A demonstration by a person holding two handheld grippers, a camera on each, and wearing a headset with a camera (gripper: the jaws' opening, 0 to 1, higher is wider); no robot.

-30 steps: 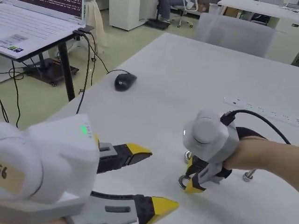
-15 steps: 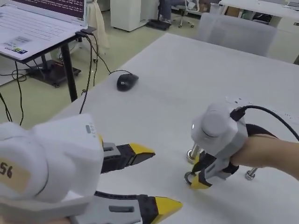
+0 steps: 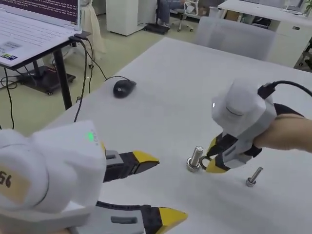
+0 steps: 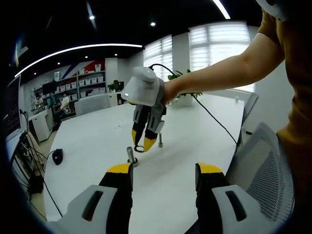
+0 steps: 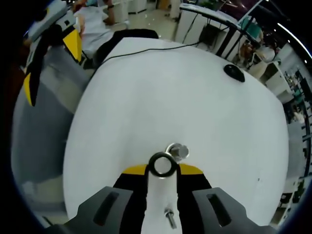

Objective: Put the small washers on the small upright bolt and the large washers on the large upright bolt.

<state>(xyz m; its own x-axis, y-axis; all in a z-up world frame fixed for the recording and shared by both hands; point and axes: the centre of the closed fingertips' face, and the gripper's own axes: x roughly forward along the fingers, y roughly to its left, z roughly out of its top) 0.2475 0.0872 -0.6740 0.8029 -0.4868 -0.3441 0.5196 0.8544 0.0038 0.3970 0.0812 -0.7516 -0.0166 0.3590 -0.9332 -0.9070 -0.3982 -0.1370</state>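
Note:
The large upright bolt [image 3: 195, 158] stands mid-table, and the small bolt [image 3: 253, 176] stands to its right. My right gripper [image 3: 211, 157] is shut on a metal washer [image 5: 163, 165], held edge-on between its yellow tips just beside the large bolt [image 5: 178, 151]. In the left gripper view the right gripper [image 4: 146, 142] hangs over the table with the washer [image 4: 140, 147] a little above and right of the large bolt [image 4: 130, 156]. The small bolt [image 4: 160, 141] stands behind. My left gripper [image 3: 161, 187] is open and empty at the near left, well short of the bolts.
A black computer mouse [image 3: 122, 87] with its cable lies at the table's far left edge. A laptop [image 3: 29, 29] sits on a stand beyond that edge. A grey chair back [image 3: 234, 36] stands at the far side.
The right gripper has risen off the table with the washer and now holds it beside the large bolt's upper part. The left gripper has stayed put; the head camera shifted.

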